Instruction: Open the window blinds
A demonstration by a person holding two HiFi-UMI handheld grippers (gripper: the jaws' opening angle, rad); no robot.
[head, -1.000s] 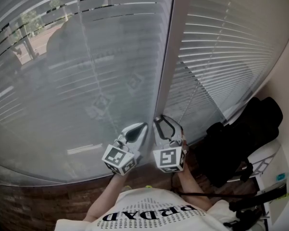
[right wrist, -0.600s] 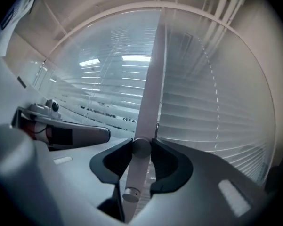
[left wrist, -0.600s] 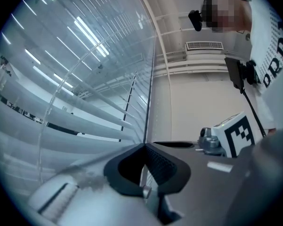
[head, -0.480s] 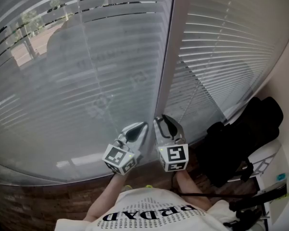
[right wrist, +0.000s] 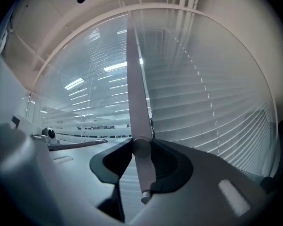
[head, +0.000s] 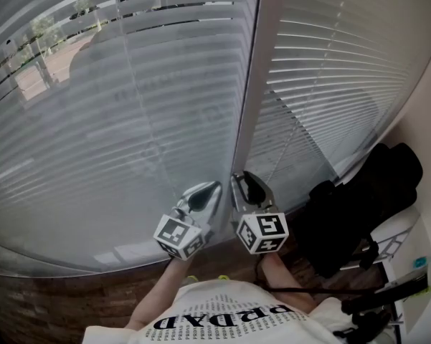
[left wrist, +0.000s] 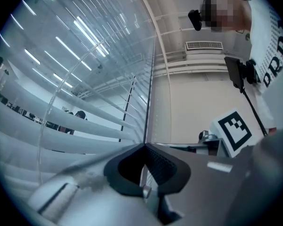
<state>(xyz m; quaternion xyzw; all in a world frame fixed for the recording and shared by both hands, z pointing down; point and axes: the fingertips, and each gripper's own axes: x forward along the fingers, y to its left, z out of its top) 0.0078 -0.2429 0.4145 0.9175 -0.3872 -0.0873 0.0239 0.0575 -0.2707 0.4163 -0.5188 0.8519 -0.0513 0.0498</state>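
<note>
The right gripper [right wrist: 141, 147] is clamped on the blinds' tilt wand [right wrist: 135, 98], which runs up between its jaws. Just beside it, the left gripper [left wrist: 145, 149] has its jaws together with nothing in them. Both sit low by the window post [head: 247, 99], with the slatted blinds [head: 129, 120] hanging on either side.

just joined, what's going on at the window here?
A person stands at the window blinds with a gripper in each hand. The right gripper has its jaws closed on the blinds' hanging wand, near its lower end. The left gripper sits beside it, jaws together with nothing between them. The slats look mostly closed, with the outdoors showing only through gaps near the top left, so the blinds are not open yet.
</note>
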